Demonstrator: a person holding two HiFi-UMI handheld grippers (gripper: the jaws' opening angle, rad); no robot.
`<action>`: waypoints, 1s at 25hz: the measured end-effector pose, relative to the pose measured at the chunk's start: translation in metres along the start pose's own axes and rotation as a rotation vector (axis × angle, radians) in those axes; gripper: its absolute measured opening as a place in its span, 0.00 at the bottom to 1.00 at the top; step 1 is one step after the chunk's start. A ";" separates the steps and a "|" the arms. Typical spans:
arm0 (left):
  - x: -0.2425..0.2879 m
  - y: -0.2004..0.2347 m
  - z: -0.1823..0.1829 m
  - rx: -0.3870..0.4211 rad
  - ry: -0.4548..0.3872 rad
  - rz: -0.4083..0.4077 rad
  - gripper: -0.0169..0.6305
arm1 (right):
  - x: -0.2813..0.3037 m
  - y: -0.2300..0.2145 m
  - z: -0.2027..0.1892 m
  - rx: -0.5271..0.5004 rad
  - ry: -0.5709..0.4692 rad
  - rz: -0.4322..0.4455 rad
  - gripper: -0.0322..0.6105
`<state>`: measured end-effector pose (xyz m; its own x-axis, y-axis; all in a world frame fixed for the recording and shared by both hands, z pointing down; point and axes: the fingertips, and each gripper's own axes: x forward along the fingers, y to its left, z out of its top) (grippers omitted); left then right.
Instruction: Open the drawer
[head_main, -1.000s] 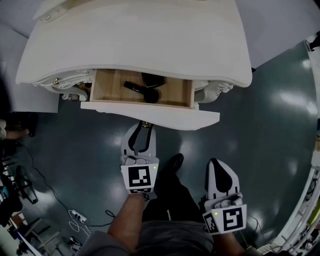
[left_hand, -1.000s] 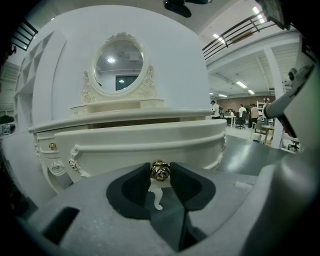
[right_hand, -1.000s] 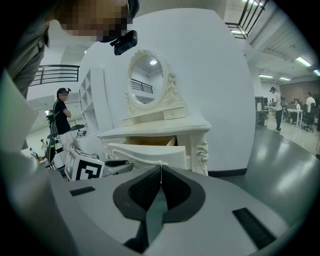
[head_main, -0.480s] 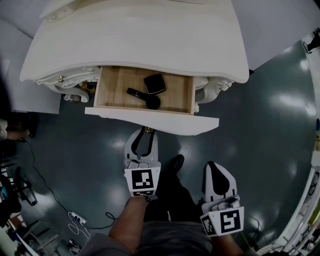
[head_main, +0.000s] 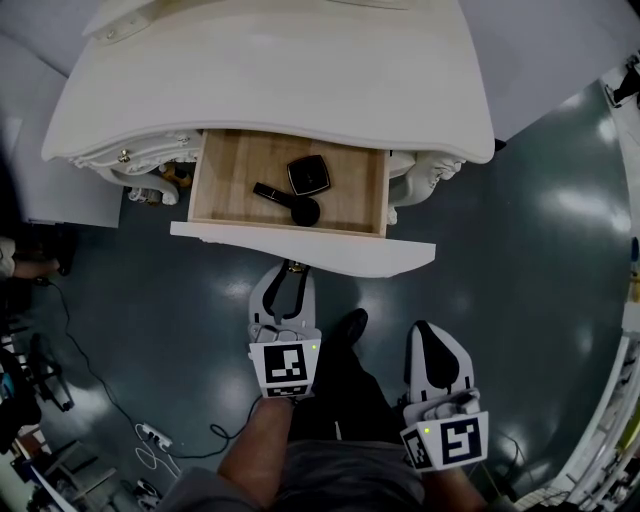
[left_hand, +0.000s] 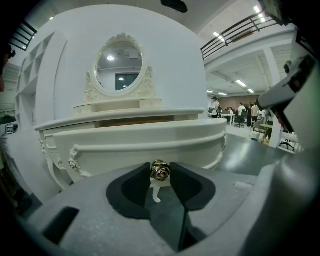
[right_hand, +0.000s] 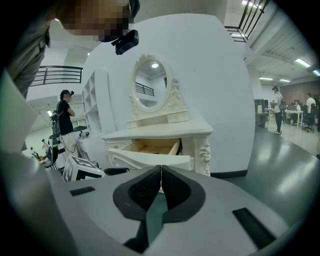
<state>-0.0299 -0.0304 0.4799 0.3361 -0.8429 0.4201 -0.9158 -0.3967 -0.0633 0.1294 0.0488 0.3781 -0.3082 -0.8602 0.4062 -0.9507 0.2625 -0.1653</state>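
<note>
While I look down through the head view, the white desk (head_main: 280, 70) fills the top, and its drawer (head_main: 300, 248) stands pulled well out toward me. Only the left gripper view shows the oval mirror (left_hand: 120, 62) above. My left gripper (head_main: 290, 272) meets the drawer front. My right gripper (head_main: 437, 340) hangs well apart over the floor (head_main: 520, 250), clenched on nothing. Only from above do I see a black compact (head_main: 309, 175) and a brush (head_main: 290, 203) inside. The left gripper view shows its pads grasping the gold rose knob (left_hand: 160, 171).
</note>
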 end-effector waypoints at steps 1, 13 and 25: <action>-0.001 0.000 -0.001 0.000 0.000 0.000 0.23 | 0.000 0.001 0.000 -0.001 -0.001 0.001 0.07; -0.020 -0.006 -0.011 0.009 0.019 0.007 0.23 | -0.008 0.003 -0.001 -0.008 -0.009 0.010 0.07; -0.025 -0.006 -0.014 0.035 0.030 0.027 0.23 | -0.022 0.005 -0.002 -0.005 -0.018 0.007 0.07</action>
<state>-0.0355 -0.0020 0.4830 0.3038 -0.8424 0.4451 -0.9160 -0.3868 -0.1067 0.1311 0.0698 0.3707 -0.3142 -0.8659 0.3892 -0.9487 0.2705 -0.1640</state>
